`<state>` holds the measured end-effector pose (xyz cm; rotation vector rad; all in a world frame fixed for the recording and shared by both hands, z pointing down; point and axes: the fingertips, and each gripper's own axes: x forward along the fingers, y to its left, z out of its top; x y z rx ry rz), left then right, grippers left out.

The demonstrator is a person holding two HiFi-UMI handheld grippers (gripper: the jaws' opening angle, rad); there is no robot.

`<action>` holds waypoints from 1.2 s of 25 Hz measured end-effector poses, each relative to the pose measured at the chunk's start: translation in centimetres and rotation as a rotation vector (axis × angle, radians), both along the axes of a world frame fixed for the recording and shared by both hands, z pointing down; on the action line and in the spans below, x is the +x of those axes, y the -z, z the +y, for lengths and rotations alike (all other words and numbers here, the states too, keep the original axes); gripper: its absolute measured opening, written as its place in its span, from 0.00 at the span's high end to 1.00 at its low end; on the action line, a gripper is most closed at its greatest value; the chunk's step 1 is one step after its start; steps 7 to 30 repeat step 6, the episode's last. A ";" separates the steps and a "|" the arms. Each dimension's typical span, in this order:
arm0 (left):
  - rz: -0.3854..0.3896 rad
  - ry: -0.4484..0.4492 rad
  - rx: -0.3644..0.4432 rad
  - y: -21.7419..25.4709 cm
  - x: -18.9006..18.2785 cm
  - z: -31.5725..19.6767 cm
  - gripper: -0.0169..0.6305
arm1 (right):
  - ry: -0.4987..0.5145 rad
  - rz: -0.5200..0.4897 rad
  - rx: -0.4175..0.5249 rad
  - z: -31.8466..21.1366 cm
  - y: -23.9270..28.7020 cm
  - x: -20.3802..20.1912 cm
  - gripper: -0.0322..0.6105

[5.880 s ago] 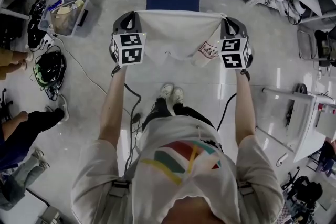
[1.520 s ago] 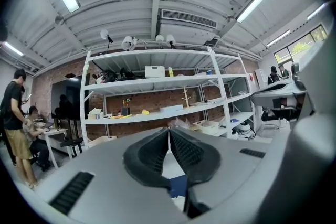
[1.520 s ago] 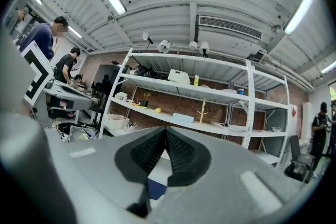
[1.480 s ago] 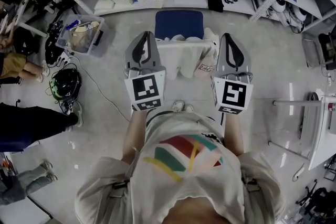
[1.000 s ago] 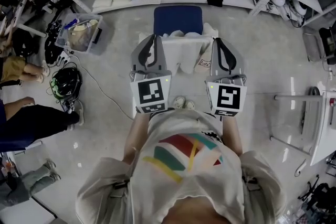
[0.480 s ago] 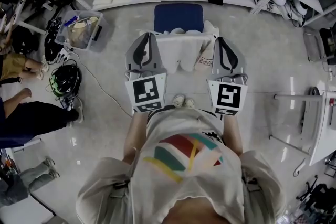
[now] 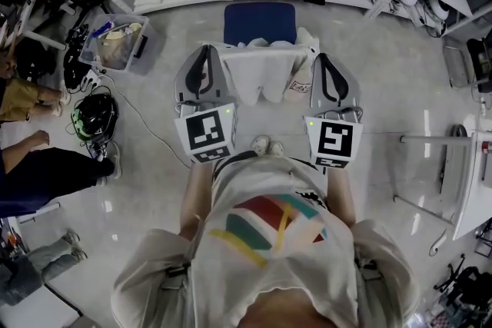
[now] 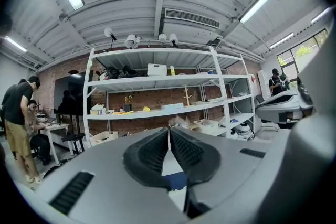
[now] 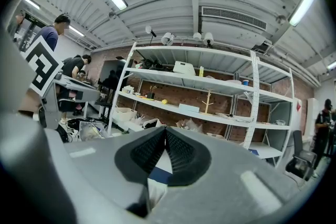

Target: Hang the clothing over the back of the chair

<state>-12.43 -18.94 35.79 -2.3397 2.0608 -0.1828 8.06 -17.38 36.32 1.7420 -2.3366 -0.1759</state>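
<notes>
One white garment (image 7: 261,71) draped over one blue chair (image 7: 260,21).
My left gripper (image 8: 169,134) and right gripper (image 9: 165,134): both jaws pressed together, empty.

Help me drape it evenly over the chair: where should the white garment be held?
Grip the white garment along its top edge, one corner per tool, coming level from the person's side. It hangs spread that way; the left tool and right tool are shut on those corners.

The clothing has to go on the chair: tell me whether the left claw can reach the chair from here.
Probably yes. The left claw, shut on a corner of the clothing, is close beside the chair, and nothing stands between them.
</notes>
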 end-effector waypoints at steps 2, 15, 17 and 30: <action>0.001 0.002 0.000 -0.1 0.0 0.0 0.94 | -0.003 -0.001 -0.002 0.0 -0.1 0.2 0.94; 0.001 0.006 -0.007 -0.5 -0.2 0.0 0.94 | -0.009 0.007 -0.007 -0.1 -0.5 0.4 0.94; 0.001 0.006 -0.007 -0.5 -0.2 0.0 0.94 | -0.009 0.007 -0.007 -0.1 -0.5 0.4 0.94; 0.001 0.006 -0.007 -0.5 -0.2 0.0 0.94 | -0.009 0.007 -0.007 -0.1 -0.5 0.4 0.94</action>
